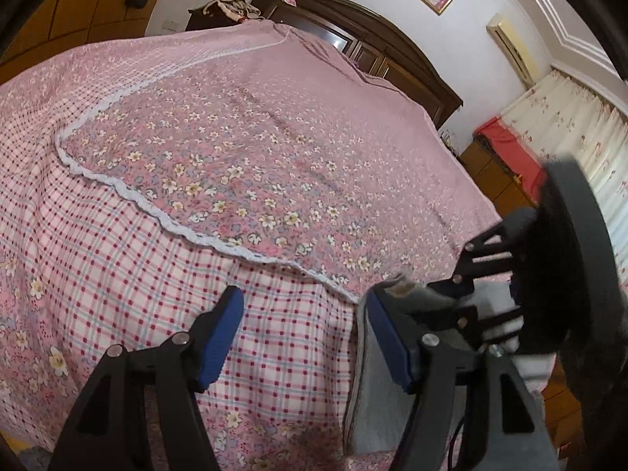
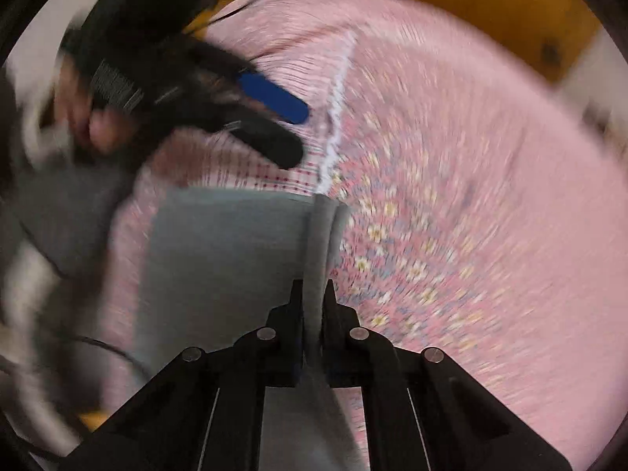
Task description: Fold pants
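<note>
Your left gripper (image 1: 302, 337) stands with its jaws well apart over the bed, its blue pads (image 1: 218, 339) facing each other across a stretch of checked bedspread (image 1: 117, 267). Nothing lies between the pads. The grey pants (image 1: 367, 392) hang just to the right of the right-hand pad, in the lower right of the left wrist view, where the cloth runs along the outer side of that finger; you cannot tell from here whether it touches the pad.

Your right gripper (image 2: 314, 298) is closed tight on a fold of the pants (image 2: 219, 259). In the right wrist view a narrow ridge of grey cloth rises straight up the middle of the frame from between the two black fingers, and a flat grey panel spreads from it to the left, over the bedspread (image 2: 451, 196). That view is heavily blurred.

From the left wrist view the right gripper (image 1: 451, 294) shows at the right edge, its black linkage reaching in toward the upper end of the grey cloth. From the right wrist view the left gripper (image 2: 290, 133) sits in the upper left, jaws parted, one blue pad plain to see, with your hand (image 2: 94, 125) behind it.

The floral quilt (image 1: 255, 149) with its white lace edge (image 1: 117, 192) fills the middle of the left wrist view, with a dark wooden headboard (image 1: 373, 47) beyond it.
</note>
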`<state>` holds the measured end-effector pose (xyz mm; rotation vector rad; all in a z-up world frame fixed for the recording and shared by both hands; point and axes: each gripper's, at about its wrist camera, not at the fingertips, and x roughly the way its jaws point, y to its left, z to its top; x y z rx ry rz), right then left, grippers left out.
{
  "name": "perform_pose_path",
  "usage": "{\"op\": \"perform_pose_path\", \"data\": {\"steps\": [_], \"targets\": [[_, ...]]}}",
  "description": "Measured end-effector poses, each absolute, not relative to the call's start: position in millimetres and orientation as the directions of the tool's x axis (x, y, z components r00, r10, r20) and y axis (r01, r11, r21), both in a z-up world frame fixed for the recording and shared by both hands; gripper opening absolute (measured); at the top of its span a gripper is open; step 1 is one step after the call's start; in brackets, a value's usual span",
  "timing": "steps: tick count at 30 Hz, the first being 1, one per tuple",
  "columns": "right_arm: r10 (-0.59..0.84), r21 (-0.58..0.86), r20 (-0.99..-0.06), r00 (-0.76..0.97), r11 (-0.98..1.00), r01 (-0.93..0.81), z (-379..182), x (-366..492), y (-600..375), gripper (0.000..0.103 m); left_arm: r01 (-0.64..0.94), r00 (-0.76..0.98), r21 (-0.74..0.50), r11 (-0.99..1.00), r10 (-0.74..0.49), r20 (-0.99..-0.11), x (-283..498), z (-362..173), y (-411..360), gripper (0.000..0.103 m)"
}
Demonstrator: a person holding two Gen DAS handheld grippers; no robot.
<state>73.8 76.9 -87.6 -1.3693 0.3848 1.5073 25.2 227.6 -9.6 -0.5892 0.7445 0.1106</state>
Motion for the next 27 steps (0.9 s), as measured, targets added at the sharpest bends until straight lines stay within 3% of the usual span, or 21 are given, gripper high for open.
{"op": "perform_pose_path", "data": {"steps": [2,5,8,10,13,18,22,24,25,26,27], "targets": [[0.540,-0.524,-0.803,0.253,-0.436,-0.732,-94,63,70,0.009,-0.302,0.734,-0.448,0.842,-0.095,-0.673,30,-8,222,0.070],[0.615,-0.625,-0.709,0.343,-0.325,-0.710,-82,61,70,0.024,-0.311,0.728,-0.417,0.854,-0.067,-0.682,38,-7,213,0.070],[0.672,-0.623,-0.624,0.398,-0.120,-0.773,-39,78,60,0.033,-0.315,0.729,-0.389,0.866,-0.041,-0.683,49,-7,198,0.070],[0.661,-0.610,-0.589,0.465,0.014,-0.792,-9,96,45,0.048,-0.311,0.733,-0.367,0.877,-0.024,-0.680,45,-6,194,0.070],[0.592,-0.571,-0.563,0.577,0.226,-0.789,28,132,-10,0.050,-0.271,0.744,-0.300,0.915,0.001,-0.669,45,6,177,0.070],[0.457,-0.257,-0.665,0.591,0.603,-0.755,39,183,-171,0.050,-0.120,0.764,-0.238,0.964,-0.064,-0.642,63,30,129,0.070],[0.374,0.023,-0.755,0.538,0.836,-0.549,3,199,-310,0.048,0.087,0.748,-0.218,0.972,-0.209,-0.630,116,50,70,0.070],[0.403,0.171,-0.756,0.516,0.882,-0.439,-16,209,-363,0.039,0.162,0.727,-0.254,0.954,-0.289,-0.622,155,50,42,0.070],[0.451,0.267,-0.750,0.485,0.876,-0.402,-22,213,-389,0.032,0.157,0.686,-0.251,0.955,-0.289,-0.668,183,38,25,0.068],[0.521,0.399,-0.741,0.423,0.849,-0.346,-39,219,-413,0.029,0.146,0.640,-0.251,0.957,-0.285,-0.714,196,27,16,0.054],[0.550,0.477,-0.750,0.369,0.835,-0.275,-59,224,-432,0.019,0.117,0.571,-0.253,0.960,-0.274,-0.774,211,8,10,0.031]]}}
